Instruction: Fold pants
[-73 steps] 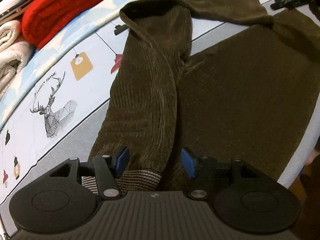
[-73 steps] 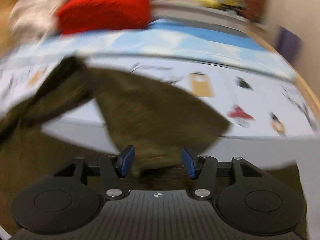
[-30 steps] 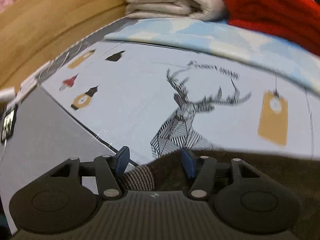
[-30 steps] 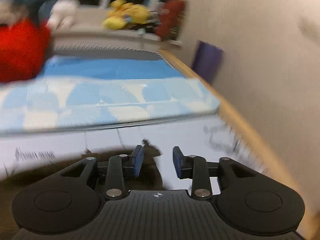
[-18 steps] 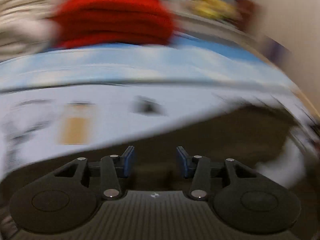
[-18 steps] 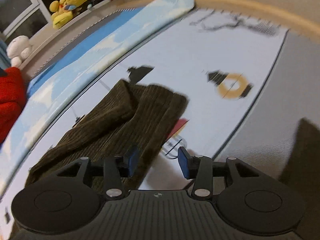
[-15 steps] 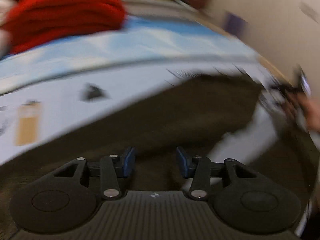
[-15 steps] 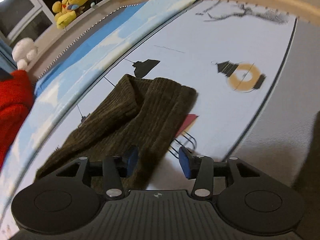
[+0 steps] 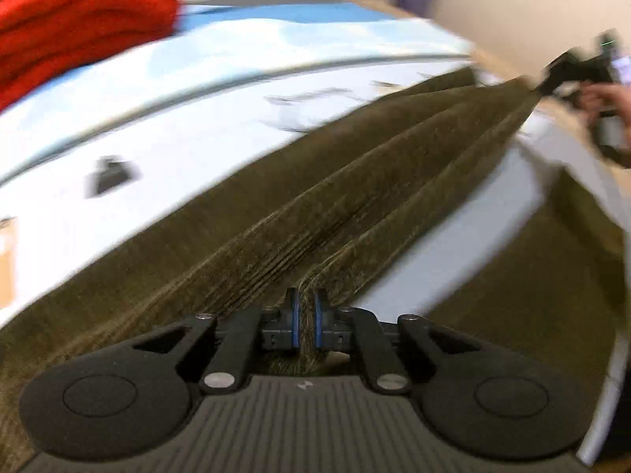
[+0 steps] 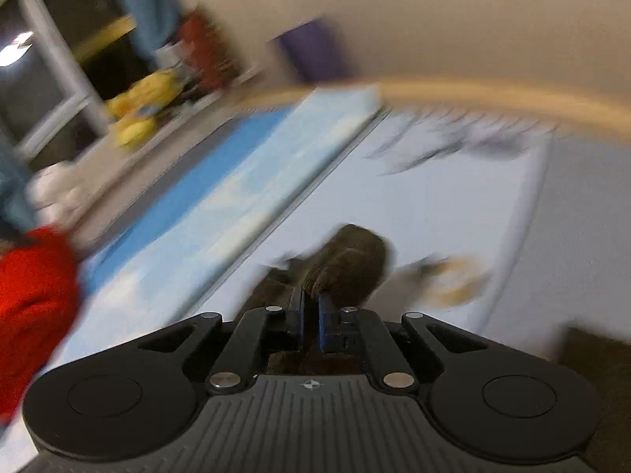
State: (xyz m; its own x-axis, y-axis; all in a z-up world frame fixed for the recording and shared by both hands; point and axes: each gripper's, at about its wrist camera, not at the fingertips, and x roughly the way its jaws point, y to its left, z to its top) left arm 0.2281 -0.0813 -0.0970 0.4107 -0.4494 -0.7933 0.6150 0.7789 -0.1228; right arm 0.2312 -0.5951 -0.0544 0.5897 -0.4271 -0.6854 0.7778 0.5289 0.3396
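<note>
Stretching brown corduroy pants [image 9: 335, 181] taut above the printed bed sheet [image 9: 165, 138]; left gripper [image 9: 304, 321] pinching one end, right gripper [image 10: 311, 321] pinching the other. Best keeping tension even, edges aligned, lowering flat; red blanket [image 9: 71, 19] nearby.

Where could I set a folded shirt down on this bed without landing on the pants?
The bare printed sheet between the stretched pants and the red blanket looks free. So does the grey strip right of the pants. The line between the left gripper and right gripper is taken: both clamp the fabric.
</note>
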